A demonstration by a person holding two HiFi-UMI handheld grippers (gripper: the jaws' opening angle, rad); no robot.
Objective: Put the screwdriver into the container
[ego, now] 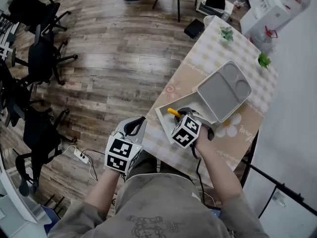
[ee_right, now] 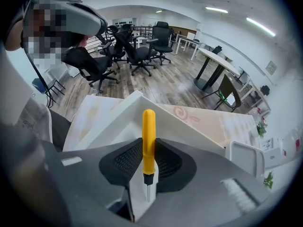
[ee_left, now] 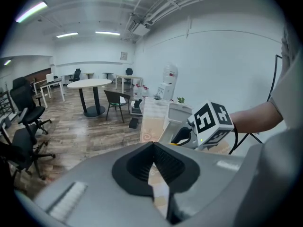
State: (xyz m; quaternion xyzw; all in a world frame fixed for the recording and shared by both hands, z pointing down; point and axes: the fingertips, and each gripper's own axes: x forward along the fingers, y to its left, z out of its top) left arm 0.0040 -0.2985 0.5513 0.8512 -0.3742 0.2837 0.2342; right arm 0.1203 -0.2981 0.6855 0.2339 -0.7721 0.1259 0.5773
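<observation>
A screwdriver (ego: 173, 112) with a yellow handle is clamped between the jaws of my right gripper (ego: 184, 112), its handle pointing away from me. It hangs just over the near corner of the white container (ego: 162, 119), whose grey-lined lid (ego: 223, 90) stands flipped open behind it. In the right gripper view the screwdriver (ee_right: 148, 141) stands upright between the pads of the right gripper (ee_right: 148, 151), with the container's white wall (ee_right: 118, 115) right beyond. My left gripper (ego: 134, 127) is held off the table's left edge, shut on nothing (ee_left: 154, 148).
The container rests on a table (ego: 198, 63) with a checked cloth. Two small green plants (ego: 227, 32) (ego: 264, 60) stand at its far end. Office chairs (ego: 42, 58) line the left floor, and a power strip (ego: 80, 155) lies near my feet.
</observation>
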